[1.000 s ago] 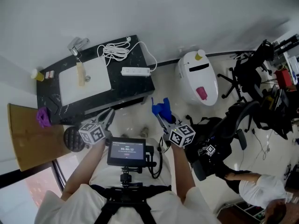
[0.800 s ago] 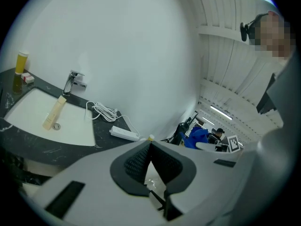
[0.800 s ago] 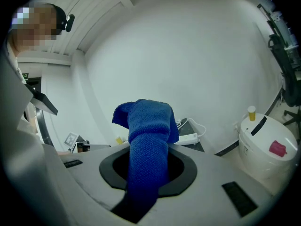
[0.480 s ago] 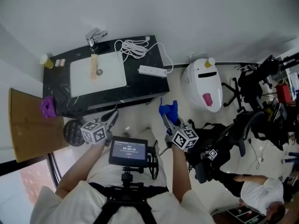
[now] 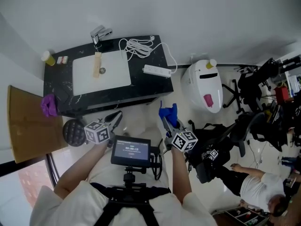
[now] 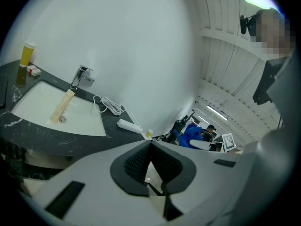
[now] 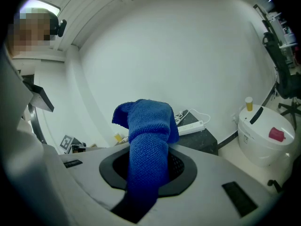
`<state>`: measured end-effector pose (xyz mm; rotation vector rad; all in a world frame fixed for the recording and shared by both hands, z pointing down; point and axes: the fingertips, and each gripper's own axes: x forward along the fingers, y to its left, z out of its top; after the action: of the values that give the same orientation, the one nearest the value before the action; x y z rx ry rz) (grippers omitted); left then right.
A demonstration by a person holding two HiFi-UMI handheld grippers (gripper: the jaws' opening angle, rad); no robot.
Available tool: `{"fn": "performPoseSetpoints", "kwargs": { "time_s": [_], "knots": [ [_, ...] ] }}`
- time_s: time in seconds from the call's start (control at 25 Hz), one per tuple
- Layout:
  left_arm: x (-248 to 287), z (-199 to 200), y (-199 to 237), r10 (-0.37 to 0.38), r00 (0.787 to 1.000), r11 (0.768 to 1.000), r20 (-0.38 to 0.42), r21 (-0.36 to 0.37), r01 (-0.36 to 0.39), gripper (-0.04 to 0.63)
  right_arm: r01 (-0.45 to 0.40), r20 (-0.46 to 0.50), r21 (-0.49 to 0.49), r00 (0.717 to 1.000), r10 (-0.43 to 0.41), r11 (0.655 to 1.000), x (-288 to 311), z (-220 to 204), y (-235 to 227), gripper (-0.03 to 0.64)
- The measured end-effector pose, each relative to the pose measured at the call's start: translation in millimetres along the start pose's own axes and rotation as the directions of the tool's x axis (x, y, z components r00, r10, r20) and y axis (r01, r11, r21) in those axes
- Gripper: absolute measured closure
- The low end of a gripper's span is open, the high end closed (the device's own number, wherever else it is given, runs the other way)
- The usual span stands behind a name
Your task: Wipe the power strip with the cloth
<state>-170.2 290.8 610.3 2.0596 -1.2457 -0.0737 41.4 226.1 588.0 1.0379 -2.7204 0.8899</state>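
The white power strip (image 5: pixel 157 71) lies on the right end of a black counter (image 5: pixel 146 89), its white cable coiled (image 5: pixel 138 46) behind it. My right gripper (image 5: pixel 167 120) hovers over the floor in front of the counter, shut on a blue cloth (image 5: pixel 168 112) that bunches above its jaws. In the right gripper view the cloth (image 7: pixel 148 126) fills the gap of the gripper (image 7: pixel 148 160), with the strip (image 7: pixel 190 127) just beyond it. My left gripper (image 5: pixel 116 117) is held lower left of the strip, shut with nothing in it (image 6: pixel 150 144); the strip (image 6: pixel 129 125) lies far ahead.
A white sink (image 5: pixel 101 74) with a faucet (image 5: pixel 100 32) sits in the counter, a yellow bottle (image 5: pixel 46 57) at its left end. A white rounded appliance (image 5: pixel 207 84) stands right of the counter. Office chairs (image 5: pixel 256 79) and a person (image 5: pixel 254 187) are further right. A wooden board (image 5: pixel 26 126) lies left.
The head view has shifted, so the counter sits a little further right and higher. Both grippers keep their pose; the cloth stays in the right one.
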Motion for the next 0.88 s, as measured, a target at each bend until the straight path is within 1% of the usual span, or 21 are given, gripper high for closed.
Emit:
{"fn": "performPoseSetpoints", "kwargs": {
  "time_s": [0.16, 0.28, 0.36, 0.44, 0.56, 0.88],
  "knots": [
    [4.0, -4.8, -13.2, -0.023, 1.000, 1.000, -0.016, 0.016, 0.023, 0.589, -0.017, -0.023, 0.012, 1.000, 0.017, 1.000, -1.1, -8.2, 7.2, 0.523],
    [9.0, -0.2, -18.5, -0.015, 1.000, 1.000, 0.004, -0.010, 0.015, 0.589, -0.025, -0.036, -0.002, 0.999, 0.025, 1.000, -5.4, -4.0, 8.2, 0.523],
    [8.8, -0.5, -25.4, -0.016, 1.000, 1.000, 0.015, -0.013, 0.016, 0.589, -0.025, -0.044, -0.017, 0.999, 0.024, 1.000, -9.9, -2.3, 6.4, 0.523],
    [10.3, -6.9, -28.9, -0.023, 1.000, 1.000, 0.001, -0.008, 0.023, 0.589, -0.012, -0.044, -0.018, 0.999, 0.011, 1.000, -9.6, -2.6, 1.6, 0.523],
    [10.9, -27.3, -28.7, -0.028, 0.999, 1.000, -0.042, -0.015, 0.028, 0.589, 0.002, -0.030, -0.004, 1.000, -0.002, 1.000, -13.9, -8.7, 1.2, 0.523],
    [-13.5, -34.1, -17.9, 0.021, 0.999, 1.000, -0.034, -0.021, -0.021, 0.589, -0.006, -0.011, -0.009, 1.000, 0.006, 1.000, -18.5, -22.9, 14.3, 0.523]
  ]
}}
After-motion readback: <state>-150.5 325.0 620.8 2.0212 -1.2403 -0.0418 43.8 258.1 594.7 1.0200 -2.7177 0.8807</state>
